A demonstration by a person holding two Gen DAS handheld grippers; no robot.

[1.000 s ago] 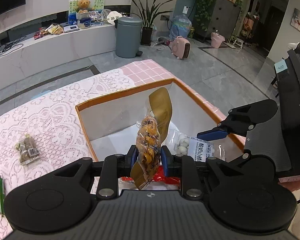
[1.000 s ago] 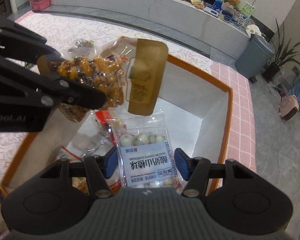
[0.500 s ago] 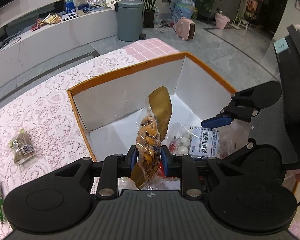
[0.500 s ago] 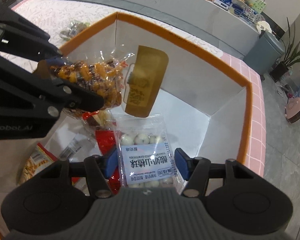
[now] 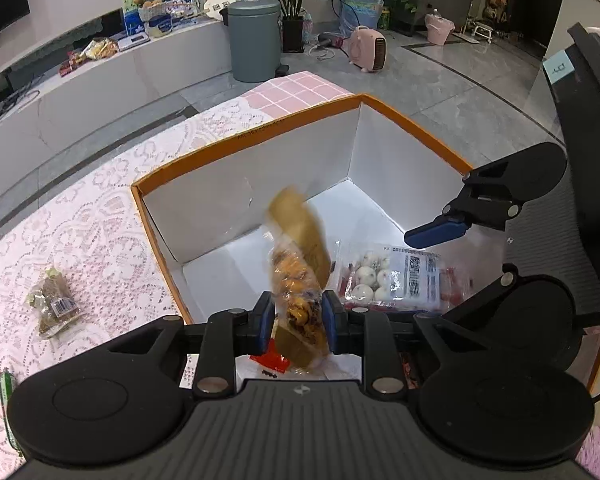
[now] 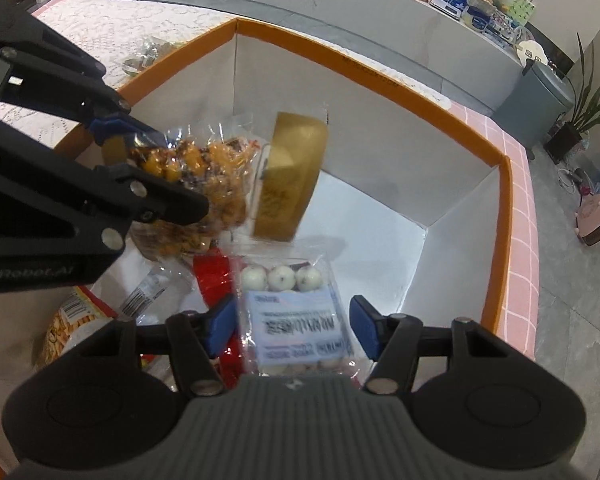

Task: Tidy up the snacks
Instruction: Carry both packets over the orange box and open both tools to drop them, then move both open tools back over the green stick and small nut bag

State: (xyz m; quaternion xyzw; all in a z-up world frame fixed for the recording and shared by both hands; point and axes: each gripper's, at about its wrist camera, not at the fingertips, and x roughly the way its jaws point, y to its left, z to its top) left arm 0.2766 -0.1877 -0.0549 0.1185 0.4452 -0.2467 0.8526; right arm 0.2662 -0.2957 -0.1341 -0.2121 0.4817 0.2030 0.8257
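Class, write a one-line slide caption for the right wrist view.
Left gripper holds an orange snack bag over the box.

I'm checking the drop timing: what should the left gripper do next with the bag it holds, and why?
Probably open: the left gripper holds the orange snack bag clamped above the box floor, inside its walls, so it should fall in.

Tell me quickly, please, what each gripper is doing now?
Left gripper: shut on the clear bag of orange snacks.
Right gripper: open, holding nothing.

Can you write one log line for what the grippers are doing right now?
left gripper: shut on orange snack bag over box | right gripper: open around white-ball packet
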